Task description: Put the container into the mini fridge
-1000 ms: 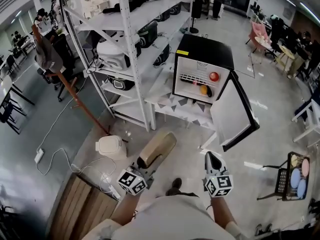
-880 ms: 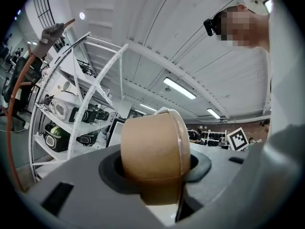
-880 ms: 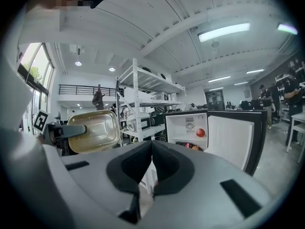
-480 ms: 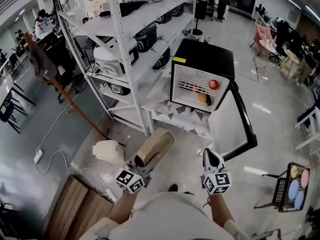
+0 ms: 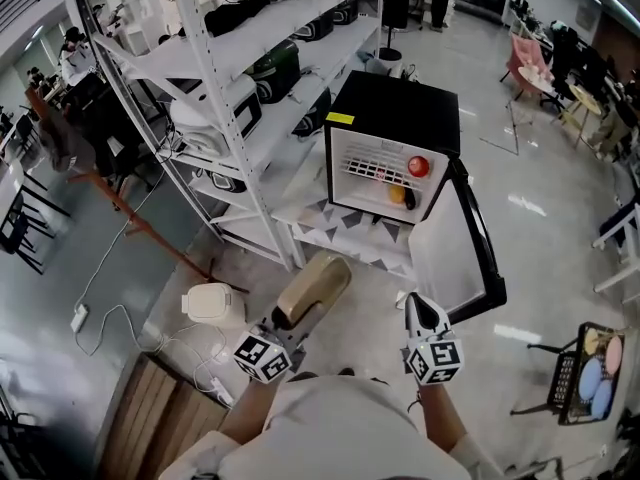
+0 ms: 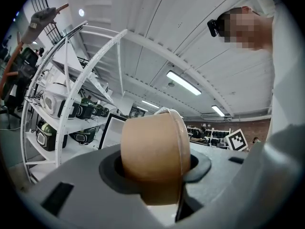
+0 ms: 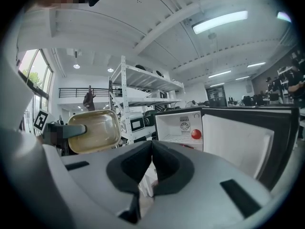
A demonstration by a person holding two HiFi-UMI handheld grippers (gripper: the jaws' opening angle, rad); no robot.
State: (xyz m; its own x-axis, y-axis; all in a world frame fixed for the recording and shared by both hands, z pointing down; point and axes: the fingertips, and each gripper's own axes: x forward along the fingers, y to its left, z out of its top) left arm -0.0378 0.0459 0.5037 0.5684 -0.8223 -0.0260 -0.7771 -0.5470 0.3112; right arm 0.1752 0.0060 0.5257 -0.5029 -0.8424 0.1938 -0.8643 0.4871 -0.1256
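Container (image 5: 313,290) in left gripper (image 5: 287,328), long axis toward mini fridge (image 5: 395,110)

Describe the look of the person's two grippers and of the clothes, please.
The left gripper and the right gripper have light grey bodies with black padded fingers. Each carries a white cube printed with black square markers. The person wears a pale, whitish top.

L gripper (image 5: 288,328) jaws gripping; R gripper (image 5: 420,306) jaws closed.
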